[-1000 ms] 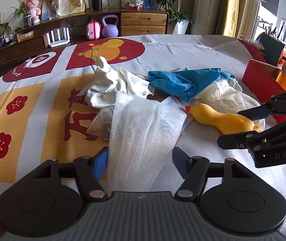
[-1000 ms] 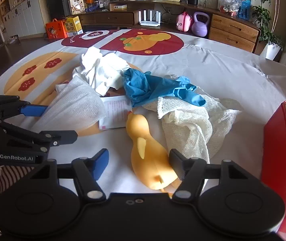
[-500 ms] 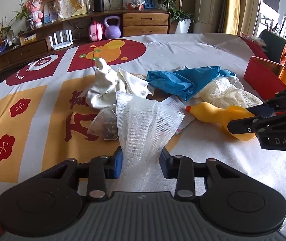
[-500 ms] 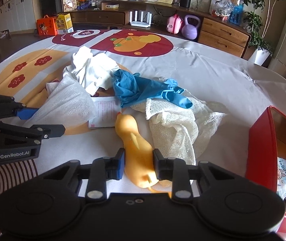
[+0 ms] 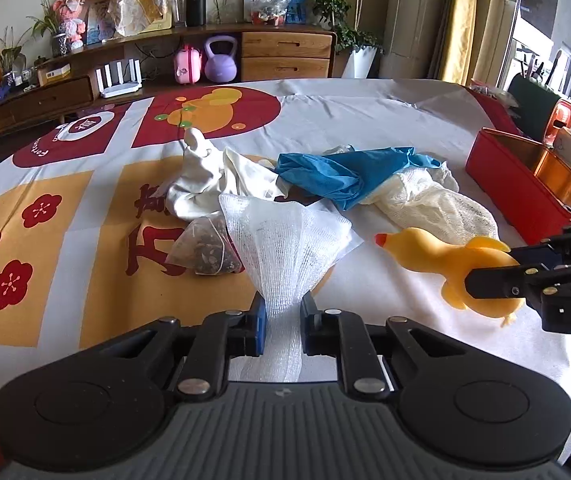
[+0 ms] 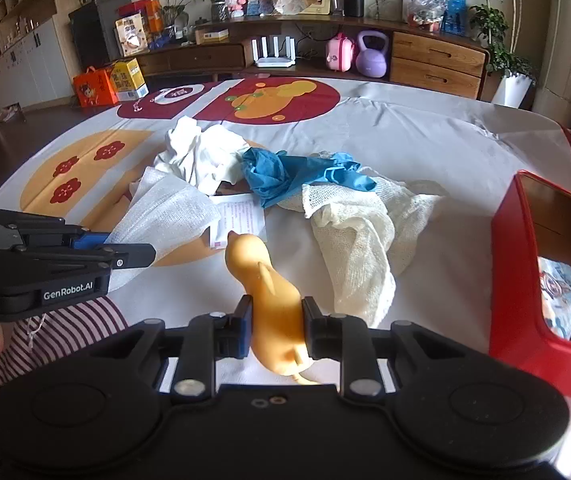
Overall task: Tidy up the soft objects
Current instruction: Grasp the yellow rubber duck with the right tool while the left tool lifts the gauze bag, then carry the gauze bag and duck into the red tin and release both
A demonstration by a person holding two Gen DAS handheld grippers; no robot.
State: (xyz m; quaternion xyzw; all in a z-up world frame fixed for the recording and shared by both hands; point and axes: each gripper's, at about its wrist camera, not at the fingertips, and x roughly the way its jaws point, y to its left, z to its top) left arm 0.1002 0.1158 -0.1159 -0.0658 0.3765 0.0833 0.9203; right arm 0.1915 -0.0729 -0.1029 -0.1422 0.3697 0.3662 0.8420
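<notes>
- Left gripper [image 5: 283, 322]: jaws closing, pinching the bunched near end of the white mesh cloth [image 5: 285, 248]; cloth fans out away from the camera.
- Right gripper [image 6: 275, 326]: jaws closing on the yellow rubber duck [image 6: 269, 292], gripped at its rear; long axis runs away from the gripper, head farthest.
- Behind: blue glove [image 6: 293, 174], then white cloth [image 6: 201, 152], on the tablecloth [image 6: 405, 136].

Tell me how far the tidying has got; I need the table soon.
Barely begun: the red bin holds one printed item. In hand: the left claw is closing on the white mesh cloth, the right claw on the yellow rubber duck. Left on the table: blue gloves, white cloth, cream netting, tea sachet.
</notes>
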